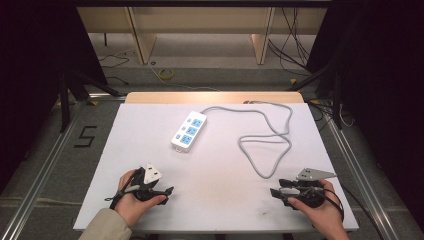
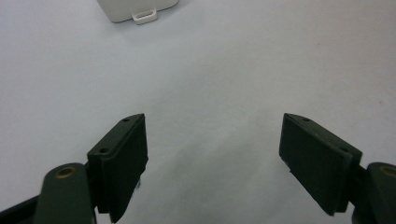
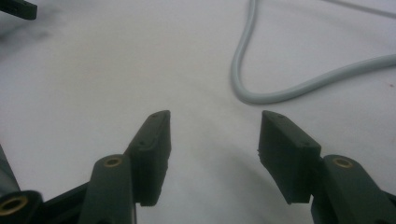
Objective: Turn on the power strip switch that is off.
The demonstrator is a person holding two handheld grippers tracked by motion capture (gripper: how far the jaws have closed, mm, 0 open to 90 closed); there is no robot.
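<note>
Left side first: person's left hand, beige sleeve, sits at the near-left edge of the white tabletop. It holds the black two-jaw left gripper, which lies low over the table and points toward the middle. A white and grey three-cornered plate sits on top of it. In the left gripper view the jaws stand wide apart, with bare white surface between the pads and nothing held.

Ahead of that gripper, well apart from it and toward the table centre: the white rectangular power strip with blue socket faces. It lies flat, long axis angled from near-left to far-right. Its near end, with a small white hanging loop, shows at the top of the left gripper view.

From the strip's far end runs the grey round power cable. It crosses to the right along the far edge, then doubles back in a loose loop over the right half of the table. The lowest bend of the loop ends near the right gripper, not touching it; the same bend shows just beyond the jaws in the right gripper view.

Right side: person's right hand at the near-right edge holds the black right gripper, pointing left toward the centre. Its jaws are spread fairly wide and hold nothing.
</note>
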